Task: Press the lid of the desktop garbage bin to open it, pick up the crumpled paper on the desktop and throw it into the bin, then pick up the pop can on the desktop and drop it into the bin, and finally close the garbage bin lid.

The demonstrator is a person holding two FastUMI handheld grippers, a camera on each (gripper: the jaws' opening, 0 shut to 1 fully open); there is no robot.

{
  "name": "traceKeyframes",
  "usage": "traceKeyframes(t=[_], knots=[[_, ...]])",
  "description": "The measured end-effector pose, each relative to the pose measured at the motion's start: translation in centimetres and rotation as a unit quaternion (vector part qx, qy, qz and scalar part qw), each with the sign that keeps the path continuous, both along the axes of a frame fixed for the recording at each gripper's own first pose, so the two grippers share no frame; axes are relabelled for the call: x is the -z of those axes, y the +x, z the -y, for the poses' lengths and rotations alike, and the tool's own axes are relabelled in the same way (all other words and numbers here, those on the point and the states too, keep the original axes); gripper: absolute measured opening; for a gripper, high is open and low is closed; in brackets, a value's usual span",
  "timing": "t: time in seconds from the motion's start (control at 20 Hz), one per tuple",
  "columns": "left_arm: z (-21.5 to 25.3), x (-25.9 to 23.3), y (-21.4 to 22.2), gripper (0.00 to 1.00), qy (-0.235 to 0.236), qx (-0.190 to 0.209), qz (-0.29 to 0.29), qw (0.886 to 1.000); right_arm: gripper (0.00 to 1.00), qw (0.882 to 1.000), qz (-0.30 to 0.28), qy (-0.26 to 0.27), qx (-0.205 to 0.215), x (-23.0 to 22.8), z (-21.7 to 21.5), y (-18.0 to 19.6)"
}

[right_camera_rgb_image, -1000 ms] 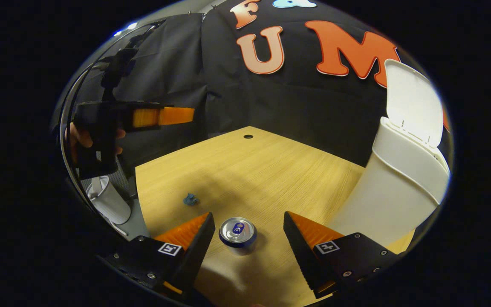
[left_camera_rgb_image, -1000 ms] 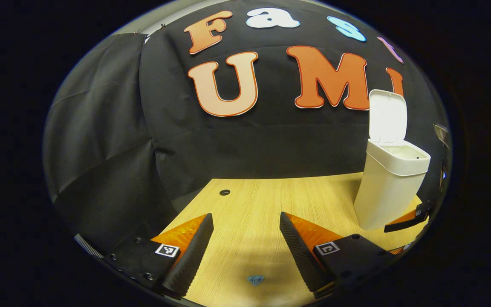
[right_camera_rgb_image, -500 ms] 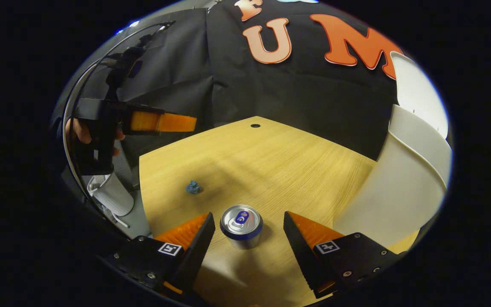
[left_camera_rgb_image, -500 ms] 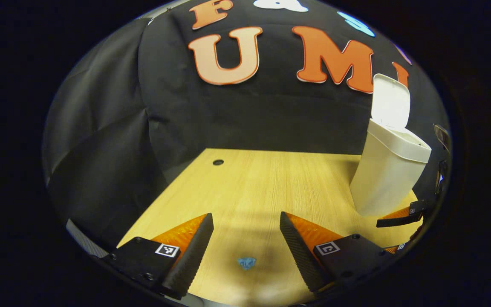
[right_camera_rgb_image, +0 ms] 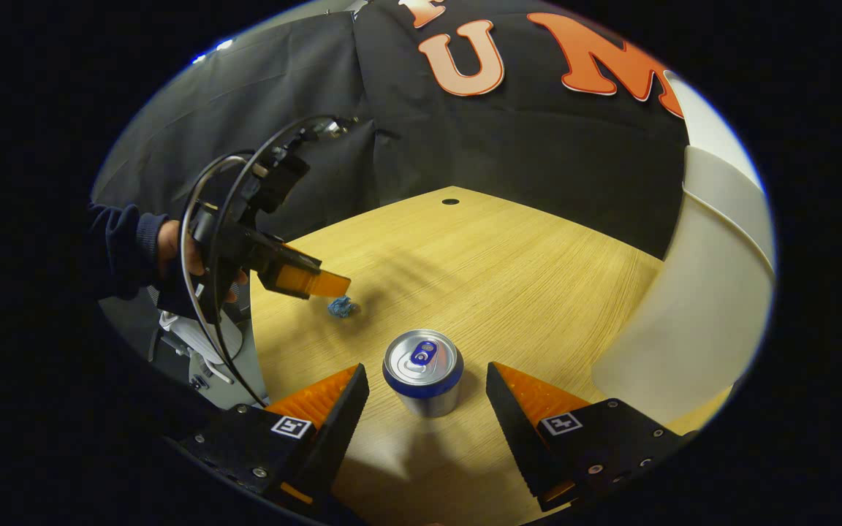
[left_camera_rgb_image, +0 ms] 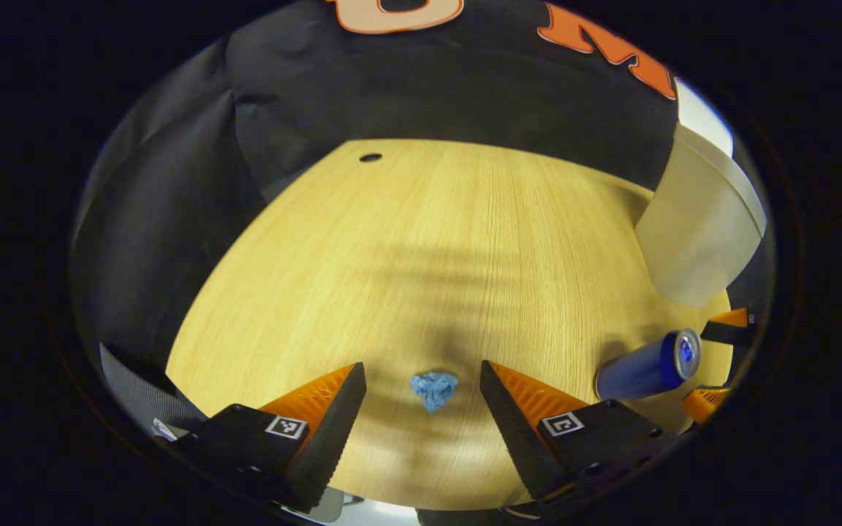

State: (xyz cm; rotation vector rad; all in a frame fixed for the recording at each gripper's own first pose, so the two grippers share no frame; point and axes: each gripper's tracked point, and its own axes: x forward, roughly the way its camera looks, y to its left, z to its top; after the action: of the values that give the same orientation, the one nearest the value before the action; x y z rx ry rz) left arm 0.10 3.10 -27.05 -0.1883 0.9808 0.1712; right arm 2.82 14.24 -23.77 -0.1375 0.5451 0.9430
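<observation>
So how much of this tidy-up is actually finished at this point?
Only the first step looks done: the garbage bin has its lid standing up. In hand: the left gripper is open around the crumpled paper, not gripping, and the right gripper is open around the upright pop can on the desktop. Left: both drops into the bin, then closing the lid.

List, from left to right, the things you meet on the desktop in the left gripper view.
Cable hole → crumpled blue paper → blue pop can → white garbage bin.
</observation>
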Motion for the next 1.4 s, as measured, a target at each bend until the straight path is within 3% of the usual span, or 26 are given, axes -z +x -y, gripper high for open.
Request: traceKeyframes(t=[0.3,0.5,0.6,0.75,0.8,0.9,1.1,1.3,1.4], knots=[[1.6,0.3,0.6,1.00,-0.005,0.047,-0.043,0.998,0.98,1.000,-0.017,-0.013,0.005,0.9,0.1,0.2],[2.3,0.8,-0.5,0.95,-0.001,0.080,-0.085,0.993,0.98,0.999,-0.021,-0.033,0.038,1.3,0.3,0.2],[2.3,0.6,-0.1,0.81,0.003,0.091,-0.088,0.992,0.98,0.998,-0.025,-0.036,0.049,1.7,-0.3,0.1],[2.1,-0.2,1.4,0.52,-0.005,0.097,-0.095,0.991,0.98,0.997,-0.030,-0.045,0.061,2.2,-0.6,-0.1],[2.0,-1.2,2.3,0.54,-0.006,0.103,-0.091,0.990,0.98,0.996,-0.034,-0.046,0.066,2.4,-0.7,-0.2],[1.4,-1.3,4.0,0.28,0.000,0.101,-0.091,0.991,0.98,0.996,-0.043,-0.044,0.071,2.6,-1.2,-0.5],[2.2,-4.1,8.2,0.27,-0.050,0.104,-0.078,0.990,0.98,0.994,-0.043,-0.054,0.085,3.8,-1.6,-0.1],[1.1,-8.0,14.3,0.29,-0.044,0.118,-0.050,0.991,0.98,0.992,-0.058,-0.061,0.099,4.9,-1.8,-0.1],[1.0,-8.4,15.0,0.29,-0.045,0.119,-0.047,0.991,0.98,0.991,-0.057,-0.064,0.100,5.9,-1.9,0.1]])
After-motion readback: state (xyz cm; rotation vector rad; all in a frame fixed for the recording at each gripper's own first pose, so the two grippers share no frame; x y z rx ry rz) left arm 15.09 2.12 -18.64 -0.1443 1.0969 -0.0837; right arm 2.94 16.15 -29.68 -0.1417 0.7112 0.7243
